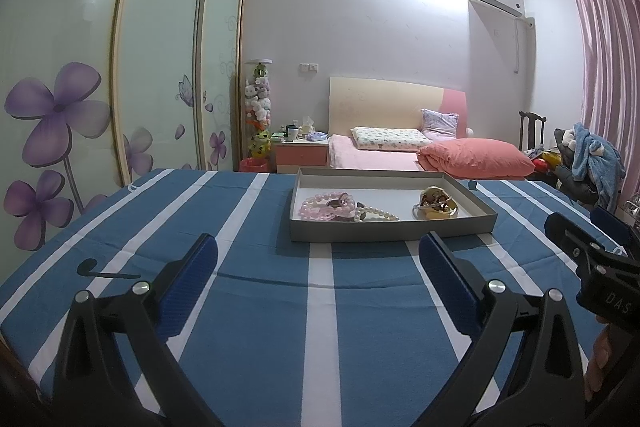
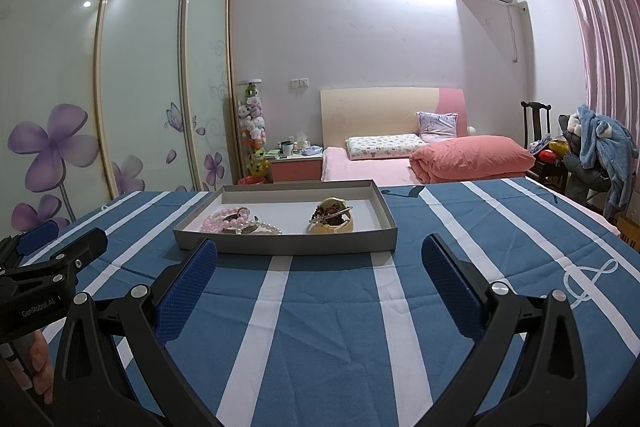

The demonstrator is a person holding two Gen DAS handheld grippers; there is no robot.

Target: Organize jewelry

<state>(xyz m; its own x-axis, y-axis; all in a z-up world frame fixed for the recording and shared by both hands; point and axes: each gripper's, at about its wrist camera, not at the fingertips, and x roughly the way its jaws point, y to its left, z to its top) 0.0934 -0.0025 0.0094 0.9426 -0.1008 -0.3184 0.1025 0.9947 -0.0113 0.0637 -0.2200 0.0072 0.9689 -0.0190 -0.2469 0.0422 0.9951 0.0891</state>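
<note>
Ahead: gray tray (jewelry inside) | both grippers spread, nothing between

Our left gripper gapes above the striped cloth
Before us, a grey tray holds pink beads and pearls

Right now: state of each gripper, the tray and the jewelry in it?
left gripper: open, empty, above the striped cloth.
right gripper: open, empty, short of the tray.
tray: lidless, flat on the cloth.
pink bead bracelets: piled in the tray's left part.
pearl strand: lying loose beside them.
yellow bangle pile: heaped in the tray's right part.
</note>
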